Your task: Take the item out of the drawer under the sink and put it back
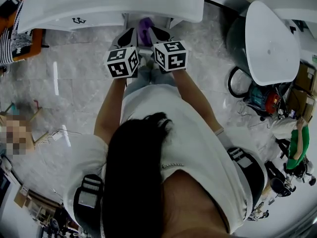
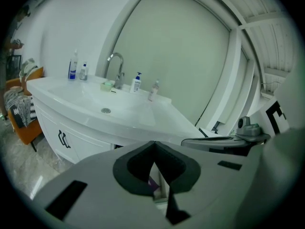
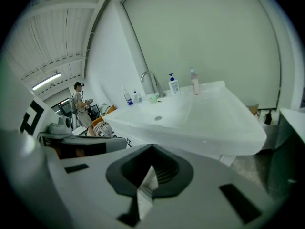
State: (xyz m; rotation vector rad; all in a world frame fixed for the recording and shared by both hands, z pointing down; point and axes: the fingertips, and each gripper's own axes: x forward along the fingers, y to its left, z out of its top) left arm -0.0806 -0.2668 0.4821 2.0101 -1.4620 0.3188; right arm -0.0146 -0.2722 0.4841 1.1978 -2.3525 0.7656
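Head view: left gripper (image 1: 127, 33) and right gripper (image 1: 159, 32) side by side under the sink (image 1: 114, 6) front edge; purple item (image 1: 144, 29) between them, in the drawer (image 1: 171, 22).
Left gripper view: jaw tips together, nothing clamped; purple item beyond.
Right gripper view: jaw tips together, nothing clamped.

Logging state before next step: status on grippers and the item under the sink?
Both shut, empty: left gripper, right gripper. Purple item under the sink, between them, ungripped. Nothing in the way.
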